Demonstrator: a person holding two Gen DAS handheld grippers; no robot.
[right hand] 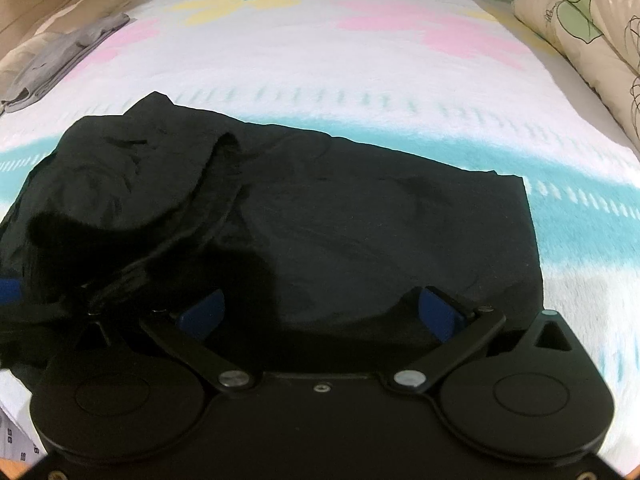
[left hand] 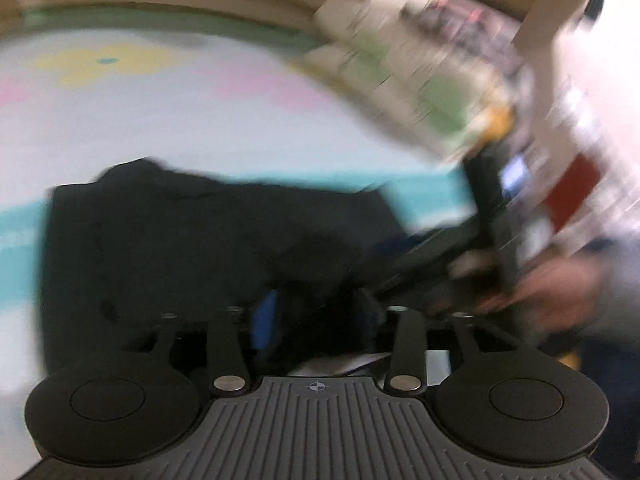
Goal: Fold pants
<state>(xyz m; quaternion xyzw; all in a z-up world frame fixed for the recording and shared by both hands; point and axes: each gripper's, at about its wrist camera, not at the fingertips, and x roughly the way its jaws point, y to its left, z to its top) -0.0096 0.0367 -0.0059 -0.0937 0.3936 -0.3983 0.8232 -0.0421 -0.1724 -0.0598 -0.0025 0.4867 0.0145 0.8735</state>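
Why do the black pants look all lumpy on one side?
The black pants lie flat and smooth on the right, but the left end is bunched in a rumpled heap on the blanket. That part is not folded neatly. The right gripper hangs open above them.

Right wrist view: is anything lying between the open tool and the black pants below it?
Nothing visible does. The right tool hangs open directly over the black pants, which lie partly folded on the blanket. The grey garment and the pillows lie off at the bed's edges, clear of the path.
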